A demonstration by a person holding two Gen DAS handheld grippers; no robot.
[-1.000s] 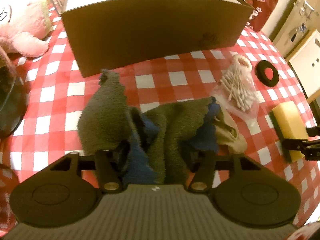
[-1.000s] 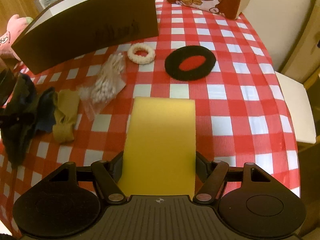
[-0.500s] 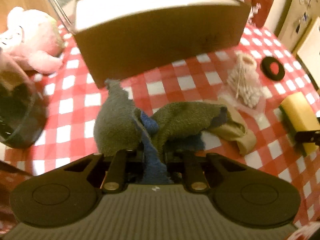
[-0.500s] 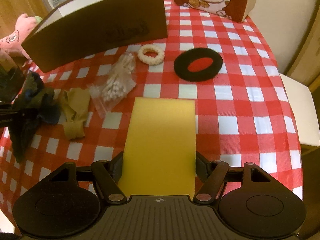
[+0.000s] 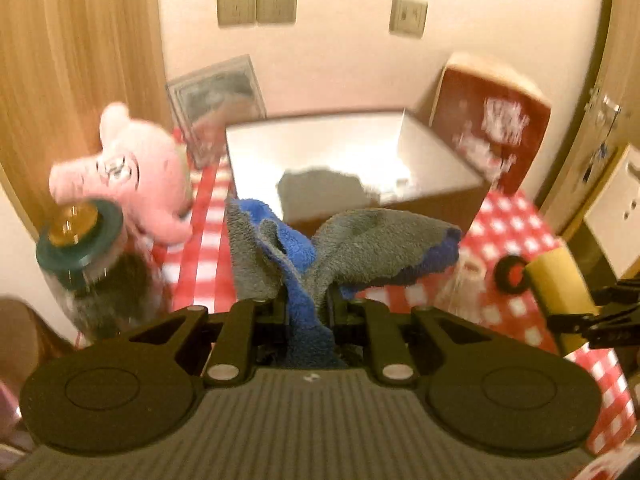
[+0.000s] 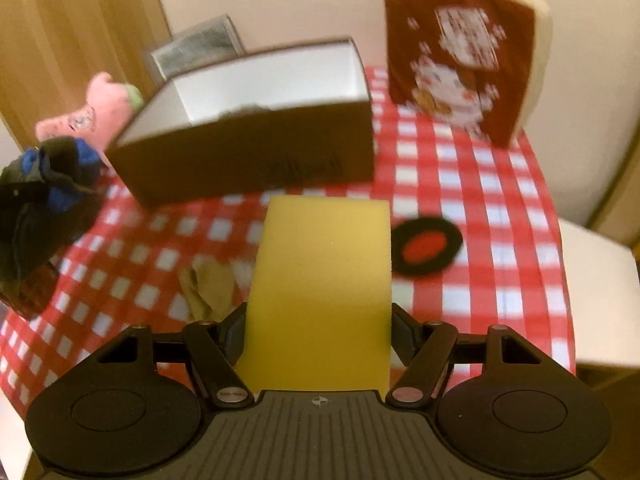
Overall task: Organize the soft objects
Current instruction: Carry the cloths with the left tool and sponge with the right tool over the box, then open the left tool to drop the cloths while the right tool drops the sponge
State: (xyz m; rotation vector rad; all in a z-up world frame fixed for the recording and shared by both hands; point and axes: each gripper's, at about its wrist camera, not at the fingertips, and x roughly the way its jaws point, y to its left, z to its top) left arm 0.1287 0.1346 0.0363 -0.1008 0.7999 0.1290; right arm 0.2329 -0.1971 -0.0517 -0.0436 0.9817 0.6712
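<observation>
Terry cloth, grey and blue: towel (image 5: 320,256) pinched at a bunched fold in the left gripper (image 5: 308,312), lifted clear of the tabletop (image 5: 204,276), drooping both sides before the open box (image 5: 352,160). Limp, light; likely best held mid-fold.

Right wrist: yellow sponge (image 6: 320,288) clamped between the right gripper (image 6: 318,332) jaws, above the checked tabletop's near edge. Springy, light; likely squashes under a hard squeeze.

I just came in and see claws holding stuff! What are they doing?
Someone is tidying soft things with two hand-held claws. The left claw is shut on a grey and blue towel, lifted in front of the open box. The right claw grips a yellow sponge above the checked tablecloth. A tan cloth and a black and red ring lie on the table.
</observation>
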